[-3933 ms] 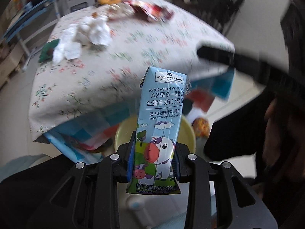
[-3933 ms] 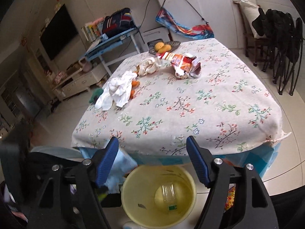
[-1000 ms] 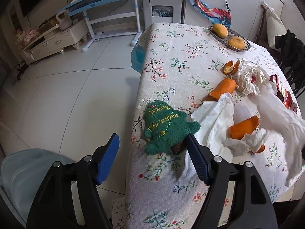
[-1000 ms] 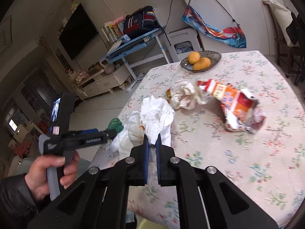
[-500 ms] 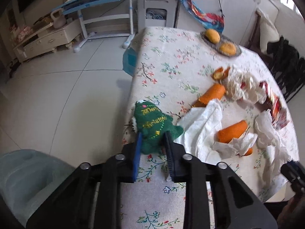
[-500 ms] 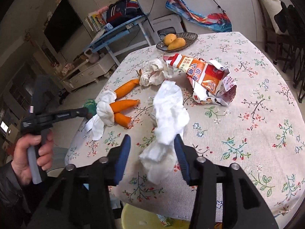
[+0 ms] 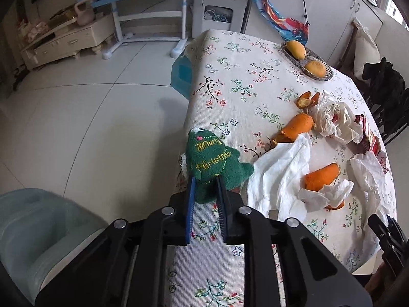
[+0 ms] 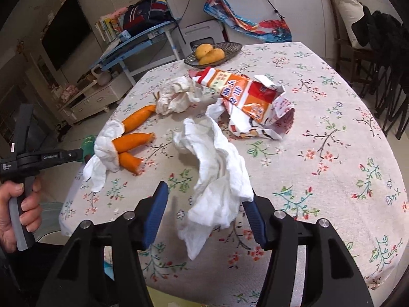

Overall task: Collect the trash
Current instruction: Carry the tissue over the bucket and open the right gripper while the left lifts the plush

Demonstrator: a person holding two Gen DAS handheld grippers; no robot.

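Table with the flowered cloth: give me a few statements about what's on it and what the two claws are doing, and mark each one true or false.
1. The left claw is shut on the green Christmas tree plush. True.
2. The right claw is clamped tight on the white tissue. False: its jaws have just been opening and stand apart, with the tissue loose between them.
3. The fruit dish holds two yellow fruits. True.
4. The orange snack bag lies on the floor. False: it lies on the table, behind the tissue.
5. The plush sits in the middle of the table. False: it sits at the table's edge.
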